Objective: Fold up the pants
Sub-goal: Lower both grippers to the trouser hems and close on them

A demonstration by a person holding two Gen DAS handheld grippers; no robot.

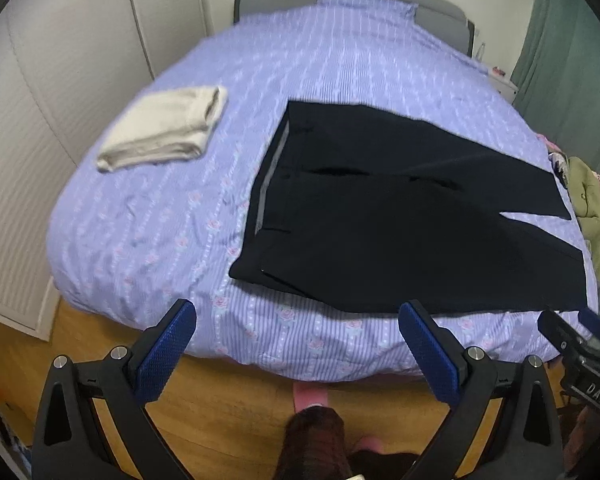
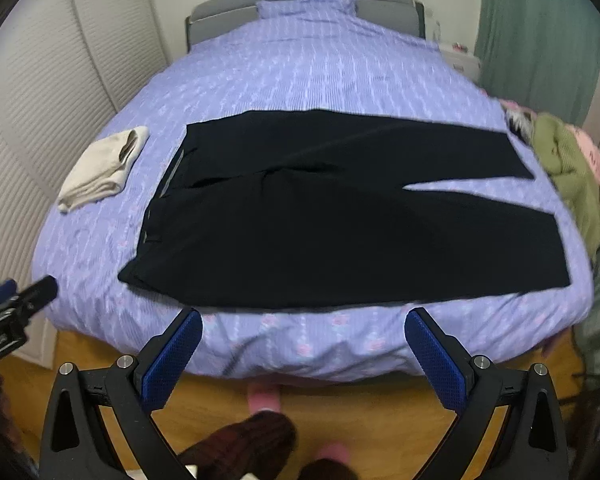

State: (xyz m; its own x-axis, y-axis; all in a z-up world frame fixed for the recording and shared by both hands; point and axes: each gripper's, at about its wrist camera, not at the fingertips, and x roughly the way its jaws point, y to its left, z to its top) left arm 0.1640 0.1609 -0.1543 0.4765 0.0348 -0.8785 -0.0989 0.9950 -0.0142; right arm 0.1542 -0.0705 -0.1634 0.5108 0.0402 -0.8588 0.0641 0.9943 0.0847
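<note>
Black pants (image 1: pixel 380 216) lie spread flat on the purple bedcover (image 1: pixel 172 216), waistband to the left, both legs running right. They also show in the right wrist view (image 2: pixel 320 216). My left gripper (image 1: pixel 298 312) is open and empty, held above the bed's front edge, short of the pants' near hem. My right gripper (image 2: pixel 304 320) is open and empty, also just short of the near hem. The right gripper shows at the right edge of the left wrist view (image 1: pixel 580 332); the left gripper shows at the left edge of the right wrist view (image 2: pixel 16 300).
A folded cream garment (image 1: pixel 164 128) lies on the bed's left side, also in the right wrist view (image 2: pixel 104 168). A pile of green and pink clothes (image 2: pixel 568 168) sits at the bed's right edge. White wardrobe doors stand left, a green curtain right. Wooden floor and my feet are below.
</note>
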